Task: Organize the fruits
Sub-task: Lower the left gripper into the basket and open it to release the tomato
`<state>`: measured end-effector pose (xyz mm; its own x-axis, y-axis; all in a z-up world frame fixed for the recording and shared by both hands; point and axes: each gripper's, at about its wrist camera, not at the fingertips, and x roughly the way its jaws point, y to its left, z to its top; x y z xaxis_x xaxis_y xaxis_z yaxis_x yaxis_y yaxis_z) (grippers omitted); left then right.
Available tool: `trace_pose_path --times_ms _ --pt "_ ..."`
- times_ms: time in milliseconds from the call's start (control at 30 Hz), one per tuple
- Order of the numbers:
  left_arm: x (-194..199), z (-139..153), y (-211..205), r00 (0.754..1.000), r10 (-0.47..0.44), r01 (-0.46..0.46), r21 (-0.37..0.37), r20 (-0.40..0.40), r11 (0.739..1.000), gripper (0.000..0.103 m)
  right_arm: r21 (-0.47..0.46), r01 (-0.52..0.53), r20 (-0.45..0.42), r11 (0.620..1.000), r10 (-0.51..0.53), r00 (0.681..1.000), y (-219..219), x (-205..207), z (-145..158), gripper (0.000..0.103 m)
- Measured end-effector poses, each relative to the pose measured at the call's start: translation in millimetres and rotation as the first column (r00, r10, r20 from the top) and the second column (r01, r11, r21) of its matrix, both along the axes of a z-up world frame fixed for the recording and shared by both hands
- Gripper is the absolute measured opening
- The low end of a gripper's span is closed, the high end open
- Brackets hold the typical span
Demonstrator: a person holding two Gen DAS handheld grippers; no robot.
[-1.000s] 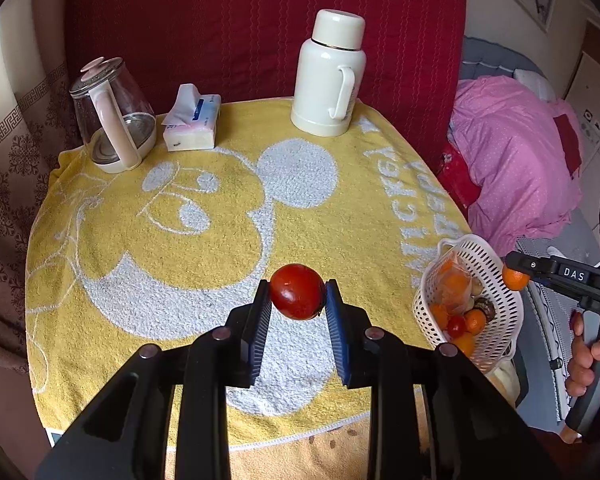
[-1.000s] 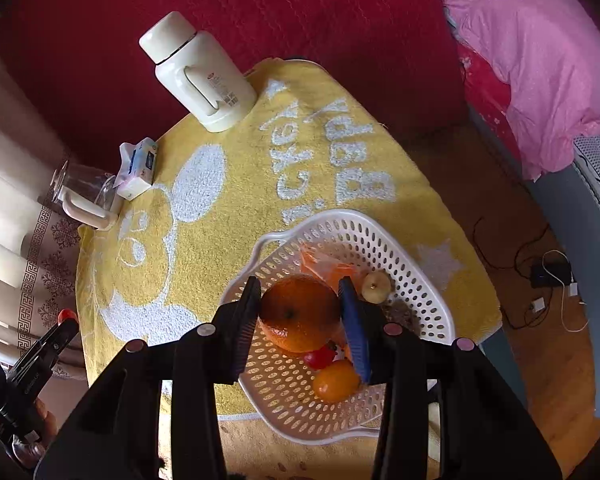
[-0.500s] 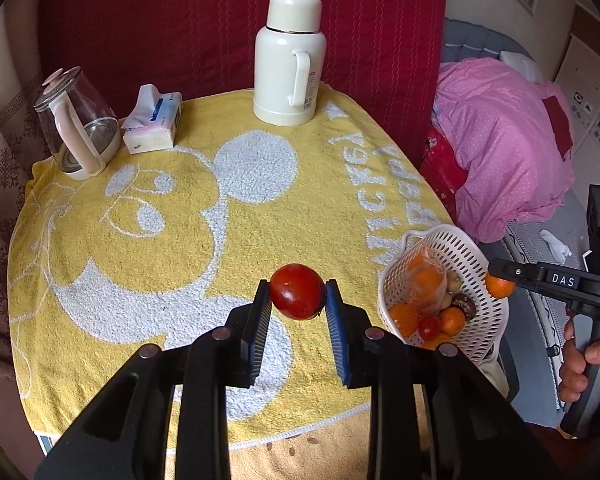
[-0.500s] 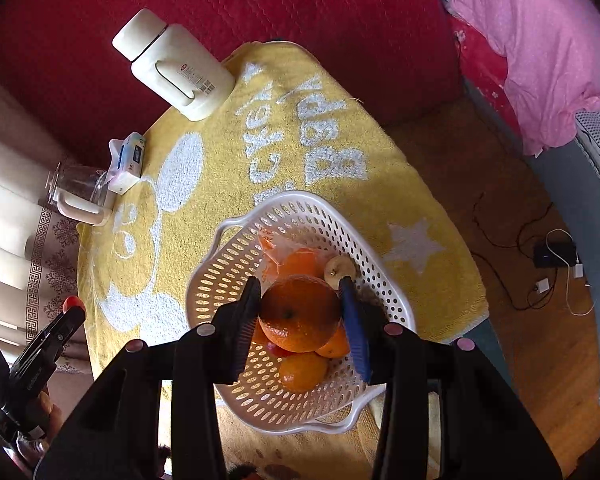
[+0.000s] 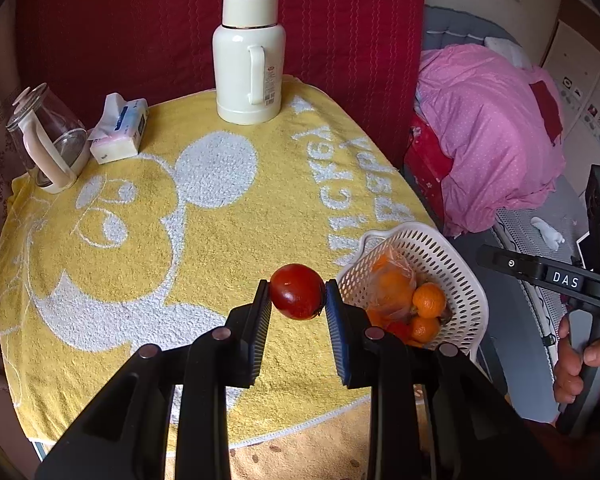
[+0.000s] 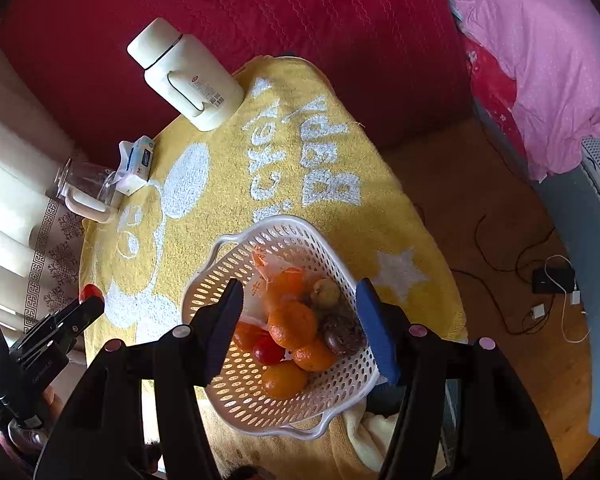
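Note:
My left gripper [image 5: 297, 300] is shut on a red round fruit [image 5: 297, 297], held above the yellow towel just left of the white perforated basket [image 5: 452, 258]. The basket stands at the table's near right edge. It holds several oranges, a small red fruit, a pale fruit and a dark brown one. My right gripper [image 6: 300, 285] hangs over the basket [image 6: 220, 244] with its jaws opening and nothing touching its pads. A large orange [image 6: 292, 324] lies below them on the pile. The right wrist view shows the left gripper [image 6: 90, 300] at lower left.
A cream thermos [image 5: 250, 56] stands at the table's back, with a tissue pack [image 5: 118, 132] and a glass kettle [image 5: 48, 140] at the back left. Pink bedding [image 5: 492, 132] lies to the right. Cables and a charger [image 6: 548, 280] lie on the wooden floor.
The right gripper's jaws have parted and the large orange they held now lies in the basket. The left gripper has carried the red fruit rightward, close to the basket.

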<state>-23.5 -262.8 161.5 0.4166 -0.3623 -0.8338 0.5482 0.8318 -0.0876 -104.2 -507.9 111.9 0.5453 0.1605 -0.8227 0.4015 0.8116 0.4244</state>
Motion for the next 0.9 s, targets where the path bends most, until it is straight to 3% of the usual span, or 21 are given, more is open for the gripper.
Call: trace_pose_path --times_ms 333,600,667,700,900 --pt "-17.8 -15.3 -47.0 0.991 -0.128 0.129 0.008 -0.048 0.992 0.028 -0.076 -0.056 -0.007 0.996 0.056 0.998 -0.4 -11.0 0.5 0.061" --pt "-25.9 -38.0 -62.3 0.972 -0.186 0.192 0.028 -0.145 0.981 0.029 -0.089 -0.070 -0.011 0.994 0.069 0.998 -4.0 -16.3 -3.8 0.064" --pt "-27.8 -39.3 -61.7 0.971 -0.186 0.193 0.032 -0.153 0.981 0.043 -0.085 -0.070 -0.011 0.994 0.069 0.998 -4.2 -16.3 -5.5 0.066" --pt "-28.5 -38.7 -60.1 0.973 -0.179 0.186 0.033 -0.146 0.982 0.058 -0.084 -0.072 -0.010 0.994 0.071 0.997 -3.9 -16.1 -6.2 0.067" --pt "-21.6 -37.0 -47.1 0.982 -0.121 0.127 0.039 -0.142 0.991 0.061 -0.079 -0.095 0.001 0.992 0.096 0.995 0.8 -11.3 -7.0 0.067"
